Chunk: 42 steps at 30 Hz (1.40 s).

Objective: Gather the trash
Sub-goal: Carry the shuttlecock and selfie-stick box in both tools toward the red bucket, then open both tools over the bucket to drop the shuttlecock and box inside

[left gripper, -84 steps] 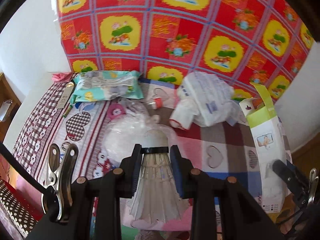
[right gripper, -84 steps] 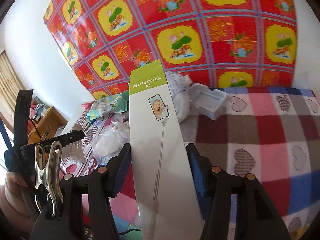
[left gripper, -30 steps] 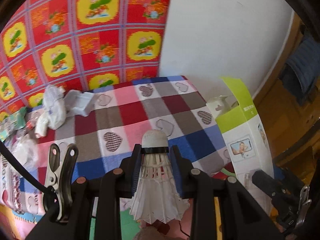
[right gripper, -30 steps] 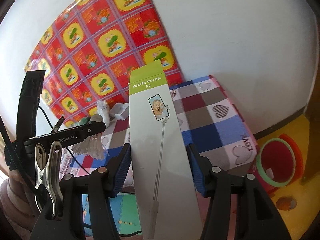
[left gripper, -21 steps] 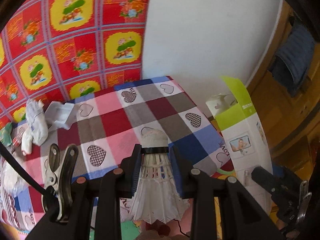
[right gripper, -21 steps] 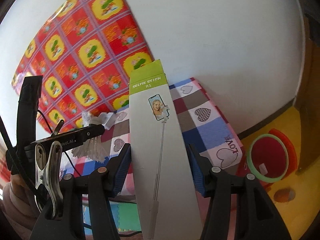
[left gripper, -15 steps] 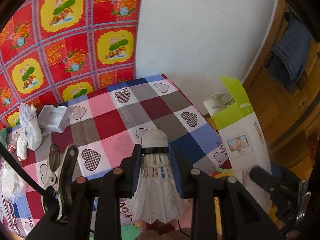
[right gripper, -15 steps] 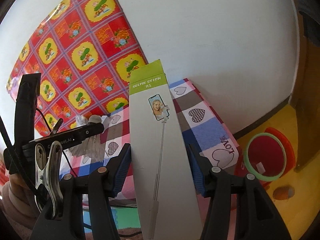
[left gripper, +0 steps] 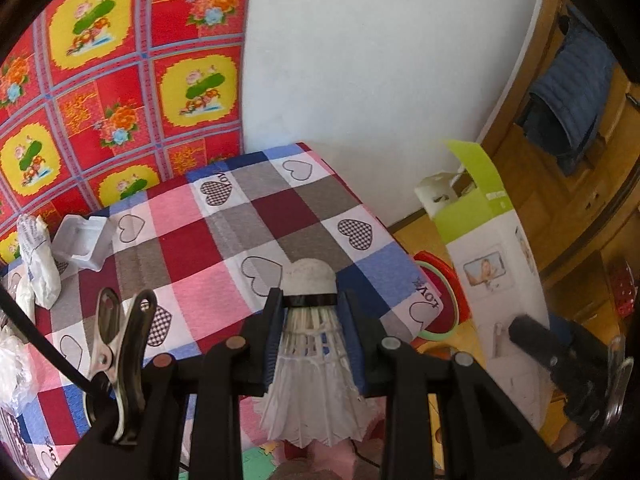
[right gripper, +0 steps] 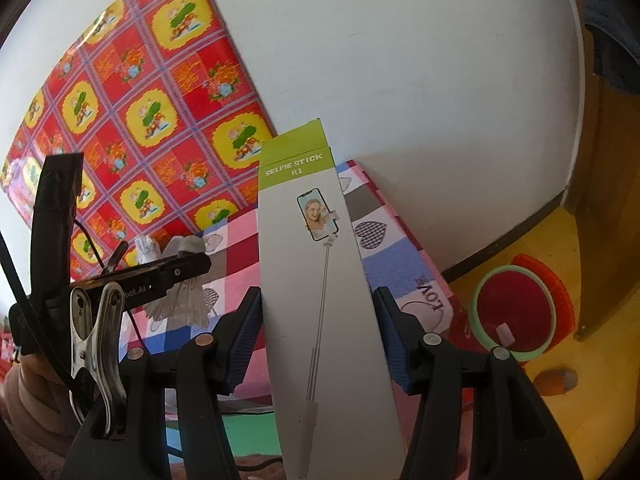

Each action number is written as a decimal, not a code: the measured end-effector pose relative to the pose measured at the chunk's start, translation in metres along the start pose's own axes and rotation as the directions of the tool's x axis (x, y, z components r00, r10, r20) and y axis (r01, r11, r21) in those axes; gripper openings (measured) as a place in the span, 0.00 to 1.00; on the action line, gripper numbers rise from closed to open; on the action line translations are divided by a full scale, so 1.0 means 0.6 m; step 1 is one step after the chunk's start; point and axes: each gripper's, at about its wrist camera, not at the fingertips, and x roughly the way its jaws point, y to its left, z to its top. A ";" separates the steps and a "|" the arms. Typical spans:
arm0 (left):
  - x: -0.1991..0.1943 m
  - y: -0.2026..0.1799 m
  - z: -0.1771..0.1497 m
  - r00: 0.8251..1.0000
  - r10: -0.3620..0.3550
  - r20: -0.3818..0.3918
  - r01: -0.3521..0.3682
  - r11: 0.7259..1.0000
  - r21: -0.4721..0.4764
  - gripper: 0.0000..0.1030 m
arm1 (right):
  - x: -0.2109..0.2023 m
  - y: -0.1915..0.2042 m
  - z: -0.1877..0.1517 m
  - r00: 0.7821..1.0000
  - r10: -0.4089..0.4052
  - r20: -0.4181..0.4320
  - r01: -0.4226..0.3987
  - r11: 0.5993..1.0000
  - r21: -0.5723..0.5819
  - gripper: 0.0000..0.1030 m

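1. We see a checked cloth with heart prints (left gripper: 224,236) that covers the table; it fills the middle of the left wrist view.
2. At 10 o'clock, behind the table, a red sheet with yellow flower squares (left gripper: 120,80) hangs on the wall.
3. At 12 o'clock there is a plain white wall (left gripper: 380,72).
4. At 2 o'clock a dark blue garment (left gripper: 568,104) hangs on wooden furniture (left gripper: 560,208).
5. In the right wrist view, the yellow floor (right gripper: 560,248) lies at 3 o'clock.

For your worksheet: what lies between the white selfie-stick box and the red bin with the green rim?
In the right wrist view, the right gripper's blue pad, the checked cloth's corner, and yellow floor.
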 end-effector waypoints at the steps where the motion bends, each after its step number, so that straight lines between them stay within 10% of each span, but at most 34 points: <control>1: 0.002 -0.006 0.001 1.000 -0.002 0.000 0.002 1.000 0.002 0.29 | -0.002 -0.008 0.001 1.000 -0.004 0.002 0.004 1.000 0.006 0.55; 42: 0.282 -0.509 -0.012 0.981 -0.134 -0.139 0.147 0.985 0.092 0.29 | -0.025 -0.531 0.016 0.974 -0.072 -0.215 0.093 0.992 0.088 0.55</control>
